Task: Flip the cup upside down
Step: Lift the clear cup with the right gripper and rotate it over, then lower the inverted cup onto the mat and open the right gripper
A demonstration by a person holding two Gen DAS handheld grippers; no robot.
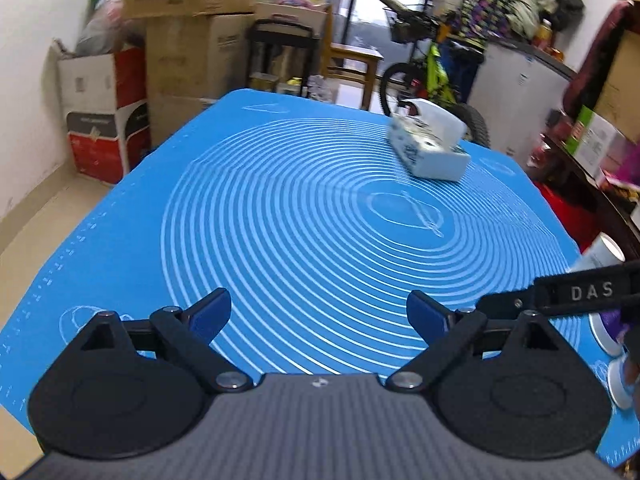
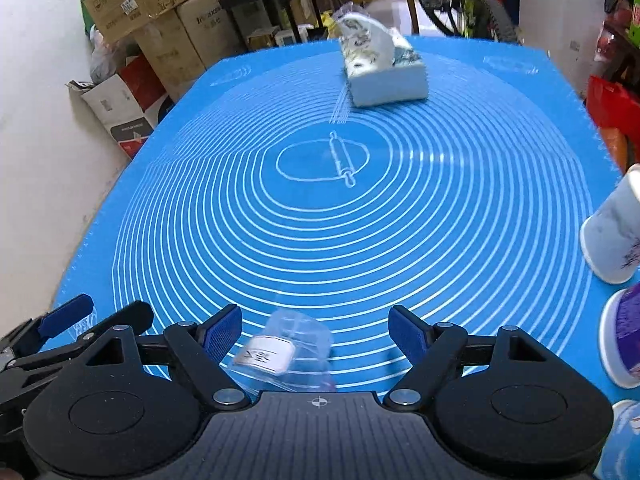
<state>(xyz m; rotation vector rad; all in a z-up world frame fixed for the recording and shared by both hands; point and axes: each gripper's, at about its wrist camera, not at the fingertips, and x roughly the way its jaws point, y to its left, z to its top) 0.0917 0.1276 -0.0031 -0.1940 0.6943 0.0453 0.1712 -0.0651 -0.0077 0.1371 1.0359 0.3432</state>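
Several paper cups stand along the right edge of the blue mat. In the right wrist view a white cup [image 2: 612, 240] with a faint print is nearest the mat's middle, a purple-printed cup [image 2: 624, 336] sits closer, and a third cup [image 2: 624, 440] shows at the bottom right corner. In the left wrist view the white cup [image 1: 602, 254] shows behind the right gripper's body. My left gripper [image 1: 319, 316] is open and empty over the mat's near edge. My right gripper [image 2: 316, 330] is open, with a small clear plastic bag [image 2: 286, 350] lying on the mat between its fingers.
The blue baking mat [image 2: 440, 200] with white rings covers the table. A tissue box [image 2: 382, 66] sits at the far side, also in the left wrist view [image 1: 430, 144]. Cardboard boxes [image 1: 188, 40] and a bicycle [image 1: 436, 76] stand beyond the table.
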